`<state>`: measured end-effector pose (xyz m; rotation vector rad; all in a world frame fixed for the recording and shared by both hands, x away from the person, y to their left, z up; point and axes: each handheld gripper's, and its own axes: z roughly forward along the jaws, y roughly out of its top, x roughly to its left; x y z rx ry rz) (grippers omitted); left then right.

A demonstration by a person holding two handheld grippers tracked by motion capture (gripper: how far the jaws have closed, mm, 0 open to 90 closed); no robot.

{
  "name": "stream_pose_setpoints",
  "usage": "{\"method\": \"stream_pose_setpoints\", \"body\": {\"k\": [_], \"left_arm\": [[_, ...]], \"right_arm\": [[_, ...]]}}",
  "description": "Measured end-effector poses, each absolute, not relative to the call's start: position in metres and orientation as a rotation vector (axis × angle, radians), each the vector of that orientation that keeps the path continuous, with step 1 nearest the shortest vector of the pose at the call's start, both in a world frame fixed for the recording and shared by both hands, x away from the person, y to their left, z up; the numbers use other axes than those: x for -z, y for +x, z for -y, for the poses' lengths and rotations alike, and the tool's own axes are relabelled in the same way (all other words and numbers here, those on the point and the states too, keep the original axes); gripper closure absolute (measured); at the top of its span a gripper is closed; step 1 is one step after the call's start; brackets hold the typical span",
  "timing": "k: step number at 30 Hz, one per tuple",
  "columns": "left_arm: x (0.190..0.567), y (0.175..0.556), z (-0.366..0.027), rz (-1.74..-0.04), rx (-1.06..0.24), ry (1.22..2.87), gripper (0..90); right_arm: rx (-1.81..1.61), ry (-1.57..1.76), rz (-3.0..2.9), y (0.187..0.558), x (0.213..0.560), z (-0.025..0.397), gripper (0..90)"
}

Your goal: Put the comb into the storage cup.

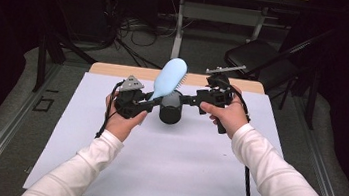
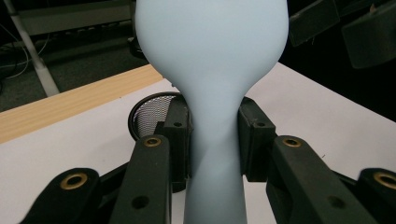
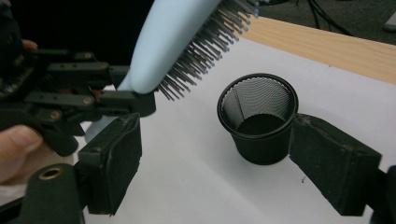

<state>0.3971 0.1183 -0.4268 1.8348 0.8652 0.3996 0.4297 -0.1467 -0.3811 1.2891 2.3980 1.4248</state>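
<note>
From the high view, you hold the left gripper [image 1: 147, 106] and the right gripper [image 1: 193, 101] over the far half of the white sheet [image 1: 164, 162] that covers the table [image 1: 115, 69], one on each side of a black mesh cup [image 1: 170, 108]. The cup stands upright on the sheet, between the two grippers. Your left gripper is clenched on the handle of a light blue hairbrush [image 1: 170, 79], which slants up and to the far right so that its head hangs above the cup.

The left gripper view adds the grasp itself: both pads press the narrow neck of the brush from either side, the smooth back faces the camera, and the rim of the cup [image 2: 152, 109] shows behind the left pad.

The right gripper view shows the other face of the brush [image 3: 182, 42]: its rows of dark bristles point down and to the right, toward the open mouth of the cup [image 3: 258, 119]. Your right gripper's jaws stand released and wide apart; the right-hand pad lies just beside the cup's wall, though contact cannot be told, and the left-hand pad is well clear of it.

Count: two grippers, one hairbrush, one mesh cup, one white sheet.
</note>
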Motion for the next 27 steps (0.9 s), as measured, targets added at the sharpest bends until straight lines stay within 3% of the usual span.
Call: {"method": "stream_pose_setpoints", "body": {"k": [27], "left_arm": [[0.431, 0.399, -0.110, -0.851, -0.408, 1.830, 69.2]], "right_arm": [[-1.631, 1.444, -2.296, 0.453, 0.373, 0.134, 3.9]]}}
